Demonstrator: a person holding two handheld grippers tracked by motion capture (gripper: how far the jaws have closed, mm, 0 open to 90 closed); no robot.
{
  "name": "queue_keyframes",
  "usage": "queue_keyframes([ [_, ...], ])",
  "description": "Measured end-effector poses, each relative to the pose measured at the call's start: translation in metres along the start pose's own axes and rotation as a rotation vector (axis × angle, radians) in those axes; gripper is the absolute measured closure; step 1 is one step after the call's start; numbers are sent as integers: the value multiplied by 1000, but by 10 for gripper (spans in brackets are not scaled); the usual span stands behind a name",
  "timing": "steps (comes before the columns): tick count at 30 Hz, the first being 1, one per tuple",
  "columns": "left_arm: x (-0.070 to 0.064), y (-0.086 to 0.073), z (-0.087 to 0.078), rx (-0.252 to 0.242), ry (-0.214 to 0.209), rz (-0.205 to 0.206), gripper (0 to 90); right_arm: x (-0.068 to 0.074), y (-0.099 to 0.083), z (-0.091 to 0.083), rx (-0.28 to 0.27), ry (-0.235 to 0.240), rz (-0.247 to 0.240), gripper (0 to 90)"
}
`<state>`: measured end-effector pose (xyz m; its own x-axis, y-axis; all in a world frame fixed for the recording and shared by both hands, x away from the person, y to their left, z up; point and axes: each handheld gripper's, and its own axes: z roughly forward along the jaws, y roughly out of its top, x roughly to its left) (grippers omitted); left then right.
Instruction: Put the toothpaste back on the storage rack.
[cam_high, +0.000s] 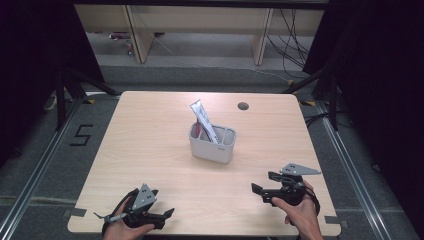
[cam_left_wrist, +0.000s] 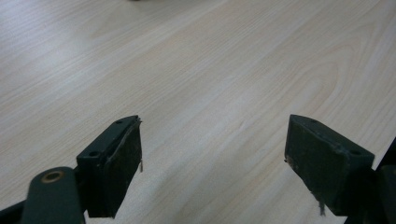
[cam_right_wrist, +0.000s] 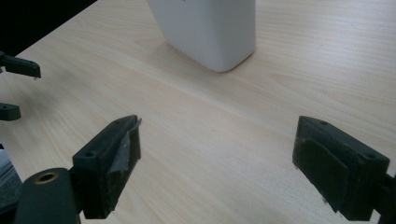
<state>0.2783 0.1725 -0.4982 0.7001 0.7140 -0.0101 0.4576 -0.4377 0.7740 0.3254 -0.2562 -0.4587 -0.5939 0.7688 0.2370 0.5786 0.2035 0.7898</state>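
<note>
**Tube in a bin, both grippers apart**

A tube (cam_high: 203, 120) leaned in a grey bin (cam_high: 212, 148) near the middle of the table (cam_high: 150, 150). The right gripper (cam_high: 260, 190) hovered by the near right corner, jaws spread wide, holding nothing, aimed at the bin (cam_right_wrist: 210, 32). The left gripper (cam_high: 169, 214) sat at the near edge toward the left corner, jaws likewise spread and empty.

Hand-held gripper (cam_left_wrist: 212, 154), jaws wide apart above bare wooden table (cam_left_wrist: 210, 70)
</note>
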Motion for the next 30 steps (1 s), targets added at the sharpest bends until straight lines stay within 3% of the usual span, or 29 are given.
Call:
queue_keyframes([
  [5,0,0,0,3,4,0,184,2,-8,-3,9,28,44,157],
  [7,0,0,0,0,0,0,184,0,-12,-5,10,14,16,157],
  [8,0,0,0,0,0,0,184,2,-14,-4,11,27,48,157],
  [10,0,0,0,0,0,0,184,-1,-17,-4,3,27,16,157],
  [11,0,0,0,2,-1,0,184,0,-18,-4,15,30,45,157],
  [14,0,0,0,0,0,0,184,-1,-23,-7,20,25,25,157],
  [16,1,0,-1,11,0,12,184,1,-26,-8,37,31,54,157],
  [17,1,0,-1,12,-1,15,184,1,-28,-6,25,45,54,157],
  [18,1,0,-1,12,-1,15,184,-1,-30,-5,16,22,7,157],
  [19,1,0,-1,12,0,15,184,3,-31,-7,36,24,59,158],
  [20,1,0,-1,13,0,15,184,3,-33,-7,40,41,62,158],
  [21,1,0,-1,13,3,14,184,1,-33,-8,34,32,34,158],
  [23,1,0,-1,13,2,15,184,3,-37,-9,45,38,72,158],
  [25,1,0,-1,14,-1,15,184,1,-39,-11,39,26,29,159],
  [26,1,0,-1,13,-1,14,184,1,-40,-11,46,41,40,159],
  [30,1,0,-1,12,-1,14,184,1,-46,-13,46,16,41,159],
])
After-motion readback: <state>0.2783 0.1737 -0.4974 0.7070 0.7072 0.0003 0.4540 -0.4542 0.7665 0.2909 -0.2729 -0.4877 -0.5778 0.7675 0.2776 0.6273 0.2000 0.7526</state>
